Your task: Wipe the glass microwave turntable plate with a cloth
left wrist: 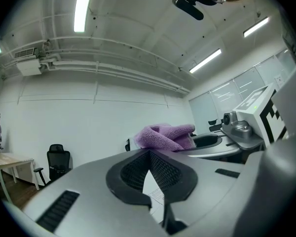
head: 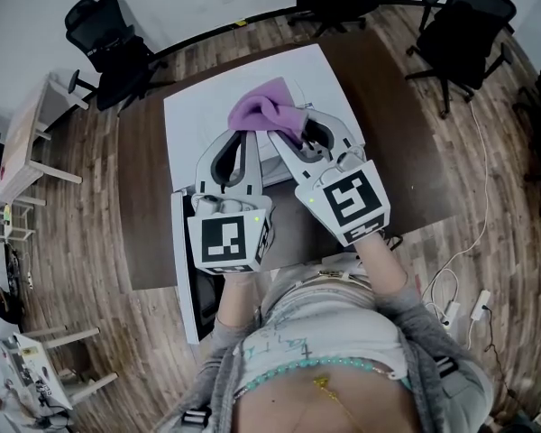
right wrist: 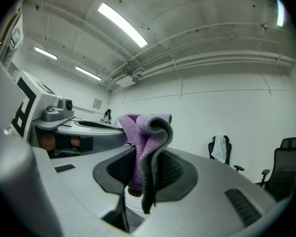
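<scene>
My right gripper (head: 284, 132) is shut on a purple cloth (head: 269, 108), which bunches above its tips over the white tabletop (head: 198, 124). In the right gripper view the cloth (right wrist: 140, 127) hangs folded, pinched between the jaws of the right gripper (right wrist: 147, 154). My left gripper (head: 250, 133) lies close beside it on the left, shut with nothing in it. In the left gripper view the left gripper (left wrist: 149, 154) has its jaws pressed together, and the cloth (left wrist: 165, 136) shows just beyond them. Both grippers point level. I cannot make out the glass plate; the grippers cover the table below them.
The white top rests on a dark brown table (head: 406, 142). Black office chairs (head: 108, 48) stand at the back left and back right (head: 464, 30). A small light desk (head: 22, 147) is at the far left. Cables and a power strip (head: 464, 300) lie on the wooden floor at right.
</scene>
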The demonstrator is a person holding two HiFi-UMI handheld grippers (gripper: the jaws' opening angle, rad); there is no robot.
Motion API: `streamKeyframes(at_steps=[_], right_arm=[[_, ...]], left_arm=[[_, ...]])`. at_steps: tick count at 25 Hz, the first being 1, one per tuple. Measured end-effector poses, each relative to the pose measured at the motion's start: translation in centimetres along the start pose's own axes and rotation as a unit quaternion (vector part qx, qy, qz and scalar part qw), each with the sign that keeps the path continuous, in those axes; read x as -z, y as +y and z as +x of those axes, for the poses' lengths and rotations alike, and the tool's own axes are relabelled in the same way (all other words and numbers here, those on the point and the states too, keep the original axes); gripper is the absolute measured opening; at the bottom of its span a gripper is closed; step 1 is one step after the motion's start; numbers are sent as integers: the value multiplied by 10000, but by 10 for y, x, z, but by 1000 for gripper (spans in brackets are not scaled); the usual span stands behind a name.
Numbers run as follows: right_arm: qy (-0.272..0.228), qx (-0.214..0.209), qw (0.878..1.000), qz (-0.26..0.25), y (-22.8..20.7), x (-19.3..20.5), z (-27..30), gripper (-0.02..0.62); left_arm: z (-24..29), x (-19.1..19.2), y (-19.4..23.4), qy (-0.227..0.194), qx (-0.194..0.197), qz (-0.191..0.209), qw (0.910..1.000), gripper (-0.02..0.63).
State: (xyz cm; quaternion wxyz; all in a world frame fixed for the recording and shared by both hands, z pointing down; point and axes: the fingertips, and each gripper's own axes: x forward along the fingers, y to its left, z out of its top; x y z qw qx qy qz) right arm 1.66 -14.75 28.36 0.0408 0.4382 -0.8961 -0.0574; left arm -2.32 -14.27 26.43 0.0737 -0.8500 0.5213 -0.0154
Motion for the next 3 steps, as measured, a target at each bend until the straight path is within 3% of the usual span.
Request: streamKeyframes(at_steps=[3], right_arm=[[29,-35,10000,-13,0,-8,11,110]], left_arm=[[5,-6,11,18,-4,-11,10000,11]])
